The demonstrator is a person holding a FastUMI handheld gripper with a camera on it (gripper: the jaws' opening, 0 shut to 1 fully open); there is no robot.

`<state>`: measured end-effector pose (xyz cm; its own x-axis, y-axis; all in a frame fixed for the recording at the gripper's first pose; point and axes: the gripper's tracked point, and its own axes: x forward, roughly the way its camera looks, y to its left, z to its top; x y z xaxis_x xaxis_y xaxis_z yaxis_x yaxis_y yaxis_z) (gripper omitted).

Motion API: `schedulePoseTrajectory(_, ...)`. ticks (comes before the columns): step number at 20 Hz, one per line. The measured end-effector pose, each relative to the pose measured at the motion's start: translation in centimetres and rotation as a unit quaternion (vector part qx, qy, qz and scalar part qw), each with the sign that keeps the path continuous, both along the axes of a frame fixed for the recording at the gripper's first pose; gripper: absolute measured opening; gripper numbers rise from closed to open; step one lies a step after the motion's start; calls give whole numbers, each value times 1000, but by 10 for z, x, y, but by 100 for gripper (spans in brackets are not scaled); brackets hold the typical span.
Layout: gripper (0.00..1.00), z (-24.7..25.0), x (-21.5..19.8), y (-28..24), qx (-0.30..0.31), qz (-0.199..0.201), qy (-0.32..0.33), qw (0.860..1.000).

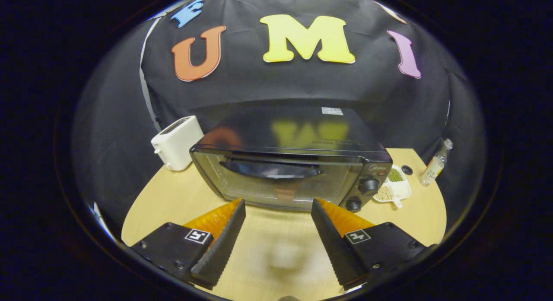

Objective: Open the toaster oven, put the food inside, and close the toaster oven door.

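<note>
Broadly, a pale wooden surface (pixel 173 197) spreads beneath everything, backed by the black cloth wall; on it, just ahead of the fingers, sits the black toaster oven (pixel 293 163), its glass door (pixel 276 182) shut and upright, a long dark handle (pixel 271 169) running across the upper part of the door; two round knobs (pixel 368 186) stand one above the other on the panel at the door's right end; the glossy top of the oven carries a small pale sticker near its back edge. Next in size, the tool (pixel 278 209) reaches in from below with its two black, ribbed fingers (pixel 220 245) spread wide apart, orange behind each tip, bare wood showing between them and nothing gripped; the tips sit close to the lower edge of the door, though whether they touch it cannot be told. A white toaster (pixel 177 142) stands on the surface just beside the oven's left rear corner; to the oven's right lies a small white dish (pixel 404 189) holding green and pale grains in separate compartments; beyond that dish a small clear bottle (pixel 435 163) stands near the surface's edge; between dish and bottle rests a small dark cap (pixel 406 169).
</note>
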<state>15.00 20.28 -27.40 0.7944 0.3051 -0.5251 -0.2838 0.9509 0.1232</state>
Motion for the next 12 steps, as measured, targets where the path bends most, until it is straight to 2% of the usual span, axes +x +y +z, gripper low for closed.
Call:
schedulePoseTrajectory(6,98,-7,-16,-41,-4,-26,11,1000)
schedulePoseTrajectory(12,98,0,-52,-132,-17,-80,9,997)
